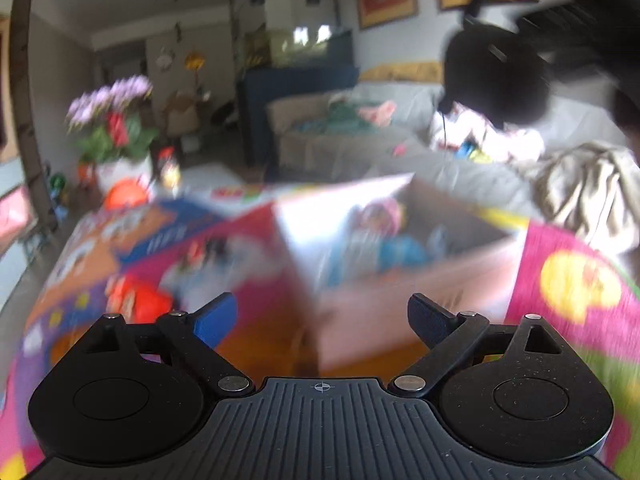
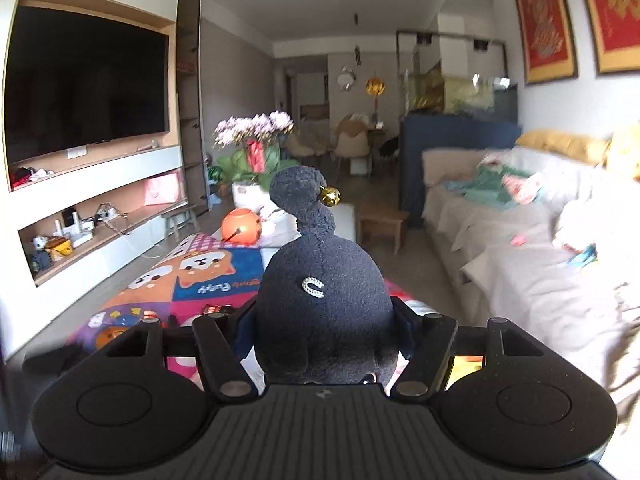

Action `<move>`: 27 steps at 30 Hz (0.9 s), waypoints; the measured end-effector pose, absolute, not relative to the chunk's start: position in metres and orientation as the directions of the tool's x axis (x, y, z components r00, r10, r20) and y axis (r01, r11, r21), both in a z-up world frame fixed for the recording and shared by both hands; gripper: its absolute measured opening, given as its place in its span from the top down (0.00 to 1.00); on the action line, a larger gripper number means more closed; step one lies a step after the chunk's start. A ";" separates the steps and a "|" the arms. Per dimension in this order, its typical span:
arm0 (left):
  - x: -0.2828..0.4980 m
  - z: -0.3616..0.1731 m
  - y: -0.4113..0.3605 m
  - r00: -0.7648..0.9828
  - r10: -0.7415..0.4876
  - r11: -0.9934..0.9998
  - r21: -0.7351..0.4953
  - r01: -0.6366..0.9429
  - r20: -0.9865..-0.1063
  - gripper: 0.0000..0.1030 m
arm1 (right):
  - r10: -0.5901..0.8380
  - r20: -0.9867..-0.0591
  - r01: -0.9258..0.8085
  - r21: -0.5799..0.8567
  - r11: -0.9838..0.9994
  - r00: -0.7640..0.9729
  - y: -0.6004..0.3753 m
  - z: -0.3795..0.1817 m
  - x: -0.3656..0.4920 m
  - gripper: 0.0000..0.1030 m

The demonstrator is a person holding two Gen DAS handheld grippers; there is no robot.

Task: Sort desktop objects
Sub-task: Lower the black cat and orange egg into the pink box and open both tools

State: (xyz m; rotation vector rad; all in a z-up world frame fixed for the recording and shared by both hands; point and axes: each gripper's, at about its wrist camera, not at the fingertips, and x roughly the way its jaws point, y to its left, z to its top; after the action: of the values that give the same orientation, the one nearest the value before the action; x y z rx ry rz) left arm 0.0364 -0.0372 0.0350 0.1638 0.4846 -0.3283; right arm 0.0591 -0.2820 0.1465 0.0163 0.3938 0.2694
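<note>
My right gripper [image 2: 322,330] clamps black plush toy [image 2: 322,300], raised above play mat [image 2: 208,276]. My left gripper [image 1: 320,320] gapes empty before open box [image 1: 400,280]. Carry plush over box centre, release low.

Setting: a home living room. A large black wall-mounted television [image 2: 86,80] is sitting in a wooden niche, a long cloth-covered sofa [image 2: 520,240] is lining the right wall beneath red gold-framed wall hangings [image 2: 548,24], and potted pink orchids [image 2: 254,126] are standing beyond a colourful cartoon play mat [image 2: 192,276].
</note>
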 end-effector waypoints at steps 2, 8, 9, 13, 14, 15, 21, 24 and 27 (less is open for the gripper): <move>0.031 0.024 -0.023 0.826 -0.248 0.944 0.066 0.323 -0.506 0.07 | 0.292 -0.404 -0.268 0.115 0.956 0.867 -0.272 0.143 0.089 0.36; 0.018 0.019 0.012 0.827 -0.221 0.960 0.033 0.277 -0.517 0.04 | 0.407 -0.505 -0.307 0.273 0.912 0.761 -0.249 0.118 0.175 0.32; 0.016 0.019 0.017 0.829 -0.222 0.962 0.023 0.272 -0.513 0.03 | 0.397 -0.526 -0.284 0.284 0.916 0.752 -0.250 0.111 0.185 0.30; 0.011 0.013 0.025 0.823 -0.229 0.967 -0.026 0.253 -0.520 0.03 | 0.282 -0.578 -0.185 0.222 0.957 0.766 -0.257 0.087 0.190 0.25; 0.010 0.010 0.025 0.818 -0.235 0.966 -0.035 0.255 -0.525 0.03 | 0.247 -0.581 -0.158 0.200 0.967 0.775 -0.260 0.084 0.187 0.25; 0.010 0.009 0.024 0.811 -0.241 0.965 -0.042 0.260 -0.532 0.03 | 0.211 -0.586 -0.133 0.174 0.976 0.782 -0.261 0.081 0.184 0.25; 0.007 0.010 0.026 0.816 -0.264 0.960 -0.063 0.271 -0.514 0.02 | 0.130 -0.565 -0.124 0.050 0.991 0.815 -0.256 0.075 0.179 0.46; 0.007 0.009 0.025 0.815 -0.258 0.962 -0.061 0.266 -0.520 0.02 | 0.181 -0.549 -0.133 0.128 0.983 0.816 -0.252 0.078 0.195 0.53; 0.006 0.009 0.024 0.818 -0.252 0.963 -0.051 0.265 -0.517 0.01 | 0.209 -0.589 -0.124 0.181 0.976 0.781 -0.234 0.072 0.226 0.53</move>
State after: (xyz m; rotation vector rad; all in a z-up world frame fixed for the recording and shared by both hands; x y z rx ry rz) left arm 0.0056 0.0236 0.0089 0.0230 0.5476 -0.2753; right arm 0.2260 -0.2339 0.0718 0.1354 0.6513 0.1801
